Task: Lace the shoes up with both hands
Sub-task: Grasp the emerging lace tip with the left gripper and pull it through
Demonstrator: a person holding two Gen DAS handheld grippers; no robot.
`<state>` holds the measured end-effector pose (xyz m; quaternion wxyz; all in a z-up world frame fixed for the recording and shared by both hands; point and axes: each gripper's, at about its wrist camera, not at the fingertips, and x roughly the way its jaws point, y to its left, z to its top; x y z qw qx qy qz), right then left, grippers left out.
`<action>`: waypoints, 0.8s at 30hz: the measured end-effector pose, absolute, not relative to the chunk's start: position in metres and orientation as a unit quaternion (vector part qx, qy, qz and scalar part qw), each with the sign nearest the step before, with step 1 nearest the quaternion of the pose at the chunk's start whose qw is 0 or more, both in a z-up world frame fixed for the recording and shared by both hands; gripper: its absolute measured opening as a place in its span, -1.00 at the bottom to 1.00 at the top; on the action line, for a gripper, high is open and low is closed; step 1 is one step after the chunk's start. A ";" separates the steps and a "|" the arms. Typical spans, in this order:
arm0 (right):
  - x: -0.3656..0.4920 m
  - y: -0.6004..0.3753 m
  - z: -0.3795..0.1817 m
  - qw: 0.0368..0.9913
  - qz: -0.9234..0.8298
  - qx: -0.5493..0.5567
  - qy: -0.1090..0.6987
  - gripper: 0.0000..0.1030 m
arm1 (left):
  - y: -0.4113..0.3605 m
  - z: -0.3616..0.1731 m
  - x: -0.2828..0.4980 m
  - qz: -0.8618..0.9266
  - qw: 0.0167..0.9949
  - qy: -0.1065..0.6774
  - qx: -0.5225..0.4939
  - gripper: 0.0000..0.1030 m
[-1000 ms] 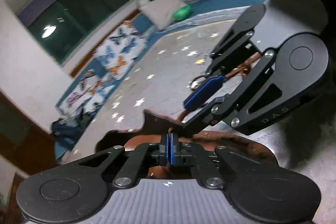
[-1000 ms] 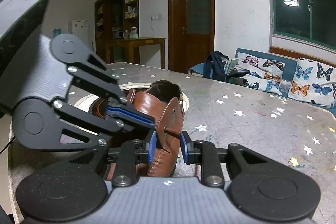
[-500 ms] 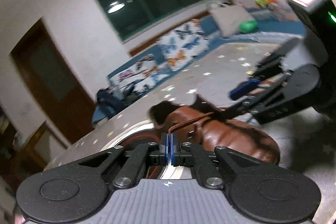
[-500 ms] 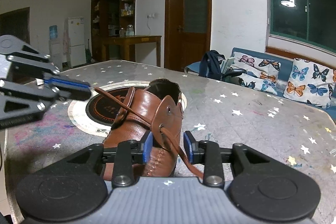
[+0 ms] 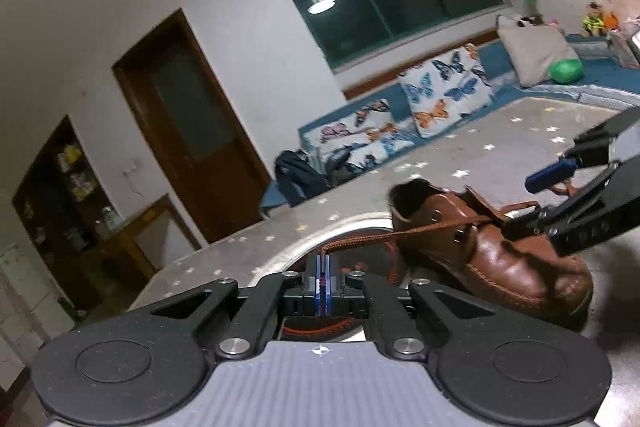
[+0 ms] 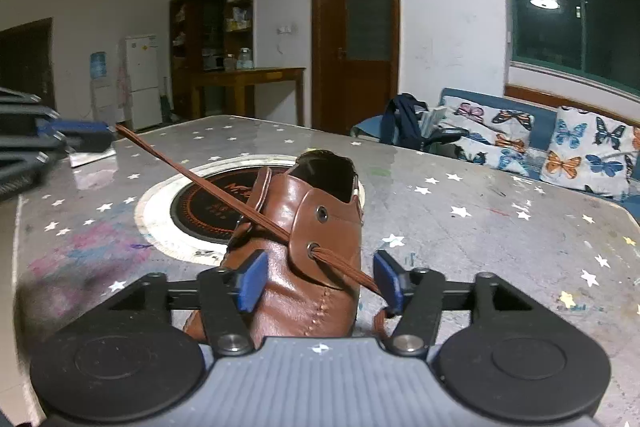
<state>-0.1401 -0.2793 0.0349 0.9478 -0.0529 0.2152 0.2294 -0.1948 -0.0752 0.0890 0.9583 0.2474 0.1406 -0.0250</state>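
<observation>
Two views: left wrist first, then right wrist.
Left wrist, left tongs: blue pads pressed together, and the brown lace runs from just above them; the pinch point itself is hard to make out.
Left wrist, lace: stretched taut, running right and slightly up to the eyelets of the shoe.
Left wrist, shoe: brown leather, lying on the star-speckled worktop, heel opening toward the sofa, toe toward the lower right, partly over a round dark inset.
Left wrist, right tongs: coming in from the right edge, over the shoe's lacing area, one blue pad showing.
Right wrist, right tongs: jaws opening, pads standing clear on either side of the shoe, not pressing it.
Right wrist, lace: threads out of the lower eyelet, one end trailing by the right pad, the other drawn tight to the upper left.
Right wrist, left tongs: at the left edge, blurred, the lace ending at their tip.
Right wrist, worktop: shoe sits near its middle, beside the round inset.
</observation>
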 end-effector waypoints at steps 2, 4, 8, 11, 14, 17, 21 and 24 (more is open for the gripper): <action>-0.139 -0.274 0.034 0.953 0.214 -0.054 0.209 0.27 | -0.073 0.090 -0.198 -0.017 0.959 0.135 0.250 -0.96; -0.137 -0.271 0.032 0.958 0.194 -0.054 0.206 0.38 | -0.070 0.090 -0.199 -0.011 0.959 0.135 0.248 -0.95; -0.136 -0.272 0.029 0.966 0.156 -0.055 0.199 0.49 | -0.057 0.091 -0.199 0.016 0.960 0.140 0.241 -0.96; -0.137 -0.273 0.030 0.970 0.141 -0.062 0.189 0.57 | -0.047 0.092 -0.198 0.043 0.960 0.138 0.240 -0.96; -0.139 -0.269 0.030 0.972 0.129 -0.077 0.180 0.61 | -0.034 0.097 -0.200 0.073 0.961 0.133 0.231 -0.96; -0.142 -0.263 0.029 0.974 0.119 -0.094 0.169 0.62 | -0.023 0.099 -0.202 0.104 0.960 0.128 0.228 -0.96; -0.144 -0.260 0.029 0.976 0.108 -0.104 0.160 0.62 | -0.013 0.103 -0.204 0.124 0.960 0.126 0.219 -0.95; -0.144 -0.261 0.029 0.976 0.106 -0.105 0.159 0.62 | -0.010 0.102 -0.205 0.141 0.956 0.124 0.225 -0.96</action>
